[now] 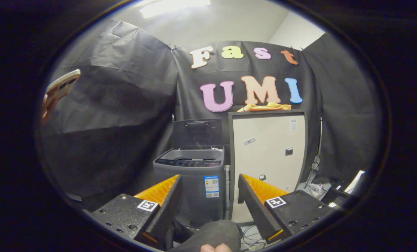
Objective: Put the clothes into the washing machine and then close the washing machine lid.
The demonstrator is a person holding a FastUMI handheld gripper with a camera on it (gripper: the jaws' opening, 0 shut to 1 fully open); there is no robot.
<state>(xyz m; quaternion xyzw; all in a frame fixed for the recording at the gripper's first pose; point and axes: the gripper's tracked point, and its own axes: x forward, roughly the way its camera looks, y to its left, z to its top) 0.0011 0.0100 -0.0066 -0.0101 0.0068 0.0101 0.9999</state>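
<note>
A grey top-loading washing machine (191, 182) stands on the floor well beyond my fingers, its dark lid (197, 132) raised upright at the back. An orange and yellow garment (264, 106) lies on top of the tall beige cabinet (268, 154) just right of the washer. My gripper (208, 180) is open, its fingers spread wide with nothing between them, pointing at the washer's front and the cabinet's left edge.
A hand holds up a phone (62, 85) at the far left. A person's knee in dark trousers (212, 236) sits below the fingers. Cables and clutter (320, 189) lie on the floor right of the cabinet. Black cloth walls enclose the booth.
</note>
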